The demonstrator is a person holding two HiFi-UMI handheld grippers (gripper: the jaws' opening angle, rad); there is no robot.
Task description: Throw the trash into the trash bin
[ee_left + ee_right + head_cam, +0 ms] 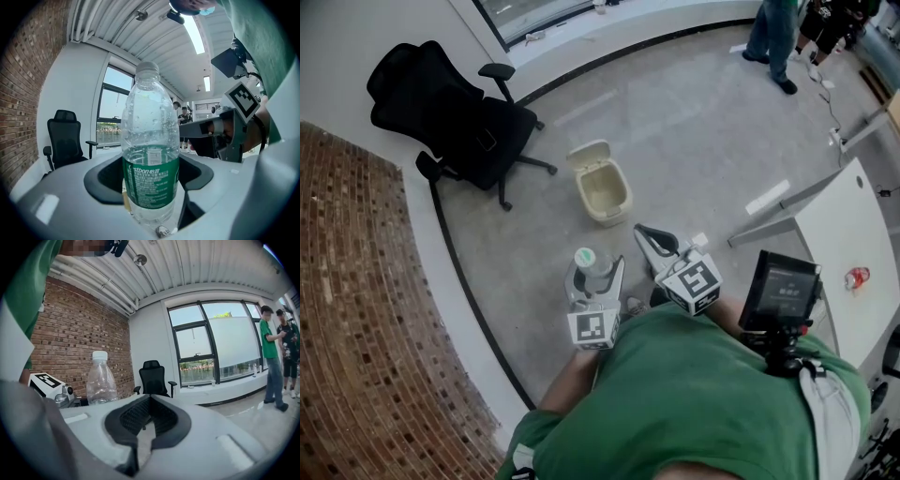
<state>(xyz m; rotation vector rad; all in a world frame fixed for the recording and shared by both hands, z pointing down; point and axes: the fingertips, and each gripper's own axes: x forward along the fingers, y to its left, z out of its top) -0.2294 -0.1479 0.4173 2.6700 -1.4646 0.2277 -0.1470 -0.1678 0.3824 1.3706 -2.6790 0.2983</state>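
Observation:
A clear plastic bottle (151, 159) with a green label and white cap stands upright between the jaws of my left gripper (150, 190), which is shut on it. In the head view the bottle (586, 262) and left gripper (593, 274) hang over the grey floor, near the person's green shirt. A cream trash bin (602, 188) with its lid flipped open stands on the floor just beyond both grippers. My right gripper (651, 240) is beside the left one, shut and holding nothing; its view shows the bottle (100, 380) to its left.
A black office chair (455, 117) stands left of the bin by the wall. A white table (853, 234) with a red can (857, 277) is at the right. A dark screen on a stand (782, 291) is by the person's right side. People stand far off (773, 42).

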